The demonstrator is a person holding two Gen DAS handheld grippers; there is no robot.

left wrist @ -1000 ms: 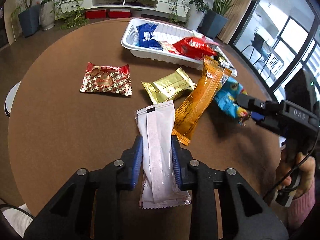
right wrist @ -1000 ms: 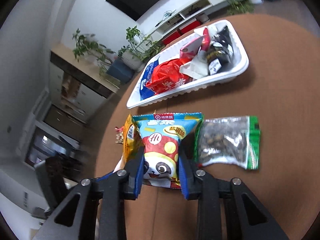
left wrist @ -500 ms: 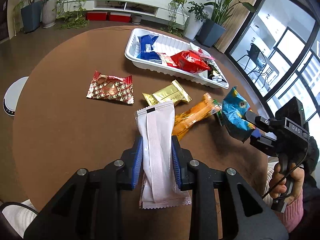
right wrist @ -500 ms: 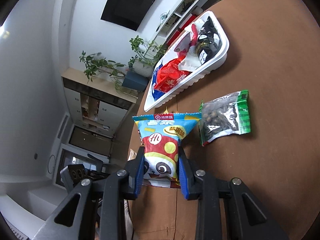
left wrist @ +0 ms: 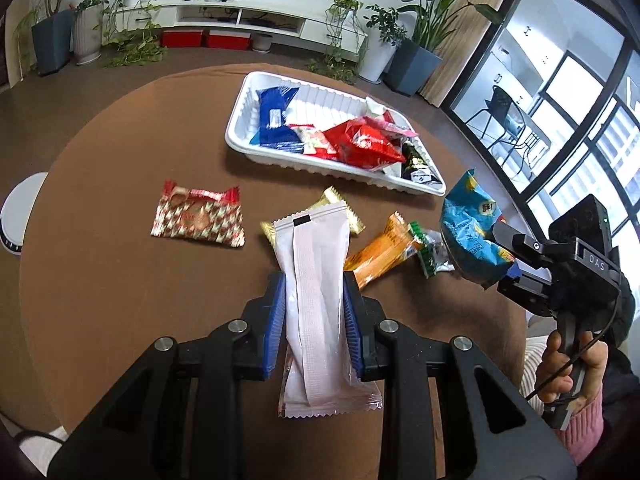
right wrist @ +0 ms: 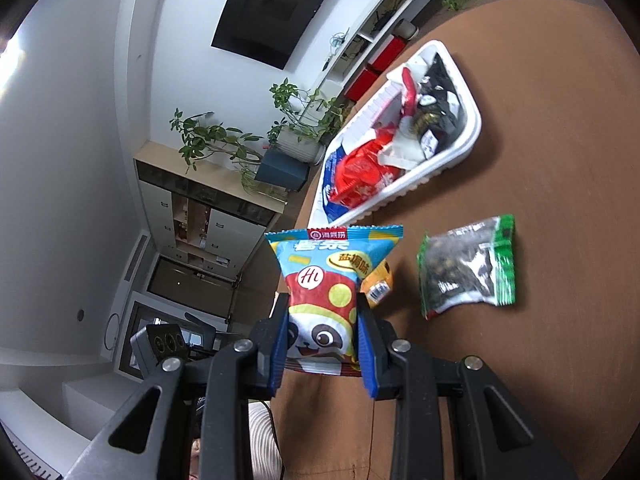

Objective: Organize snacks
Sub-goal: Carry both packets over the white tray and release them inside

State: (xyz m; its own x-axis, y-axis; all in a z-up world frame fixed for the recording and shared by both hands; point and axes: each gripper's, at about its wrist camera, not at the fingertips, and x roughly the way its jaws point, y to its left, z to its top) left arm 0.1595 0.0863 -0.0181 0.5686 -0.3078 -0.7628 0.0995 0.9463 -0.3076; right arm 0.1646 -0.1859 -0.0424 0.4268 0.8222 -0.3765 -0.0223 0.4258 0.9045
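Note:
My left gripper (left wrist: 314, 320) is shut on a long white packet (left wrist: 316, 296), held above the round brown table (left wrist: 100, 280). My right gripper (right wrist: 322, 340) is shut on a blue panda snack bag (right wrist: 328, 280), lifted off the table; the left wrist view shows that bag (left wrist: 472, 232) at the right, held by the other gripper (left wrist: 508, 258). A white tray (left wrist: 240, 132) with several snacks stands at the far side, and it appears as the white tray (right wrist: 468, 144) in the right wrist view. Loose on the table lie a red-patterned packet (left wrist: 198, 220), a gold packet (left wrist: 352, 216), an orange packet (left wrist: 380, 254) and a green-edged clear packet (right wrist: 468, 268).
A hand in a pink sleeve (left wrist: 576, 368) holds the right gripper's handle. A white round object (left wrist: 18, 212) sits past the table's left edge. Potted plants (left wrist: 56, 28) and a low white shelf (left wrist: 248, 16) stand behind the table.
The right gripper has lifted the blue panda bag off the table and rolled. The left gripper with the white packet has risen a little, so the table looks farther away.

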